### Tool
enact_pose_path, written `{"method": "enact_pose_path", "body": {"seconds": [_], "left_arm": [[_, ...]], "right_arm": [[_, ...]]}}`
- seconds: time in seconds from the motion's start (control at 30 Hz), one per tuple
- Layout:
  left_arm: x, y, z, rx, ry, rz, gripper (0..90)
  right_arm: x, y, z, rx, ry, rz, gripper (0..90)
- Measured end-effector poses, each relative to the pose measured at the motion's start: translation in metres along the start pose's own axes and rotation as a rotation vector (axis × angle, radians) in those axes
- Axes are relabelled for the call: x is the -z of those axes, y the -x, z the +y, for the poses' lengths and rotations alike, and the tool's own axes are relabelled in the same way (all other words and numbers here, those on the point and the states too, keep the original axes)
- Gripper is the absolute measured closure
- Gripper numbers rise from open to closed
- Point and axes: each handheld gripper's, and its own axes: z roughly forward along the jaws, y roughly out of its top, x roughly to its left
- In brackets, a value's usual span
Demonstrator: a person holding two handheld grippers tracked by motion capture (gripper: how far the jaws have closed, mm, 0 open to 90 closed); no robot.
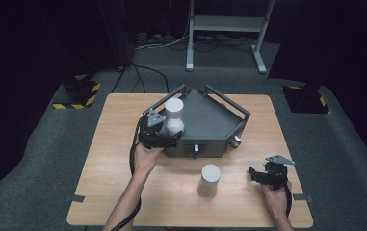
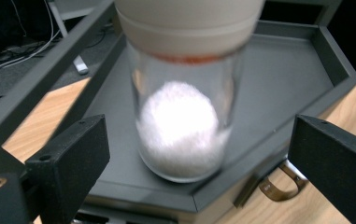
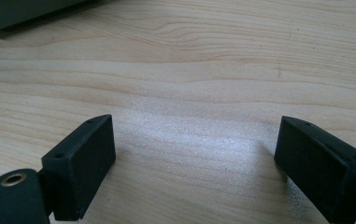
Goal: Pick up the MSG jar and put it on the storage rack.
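**Ana:** On the near left corner of the dark grey five-sided metal tray (image 1: 215,118) stands a clear glass jar with a white cap and white powder inside (image 1: 175,117). The left claw (image 1: 164,139) sits just beside it, jaws spread wide to either side of the glass, touching nothing as far as I can tell.

**Ben:** From the left gripper view the jar (image 2: 182,126) sits very near the tray's front lip, and it looks slightly tilted, though that may be the camera's angle. If the jaws close off centre, I'd guess one pad pushes the glass before the other arrives, and the jar tips or skids over the edge onto the wooden worktop (image 1: 123,168).

**Ana:** Agreed. The glass is smooth and round, so a weak pinch could let it slip. The tray's raised frame rail on the left is also close to the claw; a careless swing could knock it.

**Ben:** And the right claw (image 1: 260,175)?

**Ana:** Resting low at the near right of the worktop, jaws wide, nothing between them, bare wood beneath. A second white-capped cylindrical container (image 1: 209,180) stands near the middle, well apart from the right claw, so a reach across could topple it.
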Motion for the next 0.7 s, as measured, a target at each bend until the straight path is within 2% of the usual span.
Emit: {"method": "enact_pose_path", "body": {"seconds": [0.23, 0.4, 0.7], "left_arm": [[0.003, 0.000, -0.014, 0.005, -0.012, 0.011, 6.2], [0.005, 0.004, -0.024, -0.009, -0.027, 0.024, 6.2], [0.007, 0.005, -0.041, -0.007, -0.041, 0.014, 6.5]], "right_arm": [[0.000, 0.000, 0.000, 0.000, 0.000, 0.000, 11.8], [0.000, 0.000, 0.000, 0.000, 0.000, 0.000, 11.8], [0.000, 0.000, 0.000, 0.000, 0.000, 0.000, 11.7]]}}
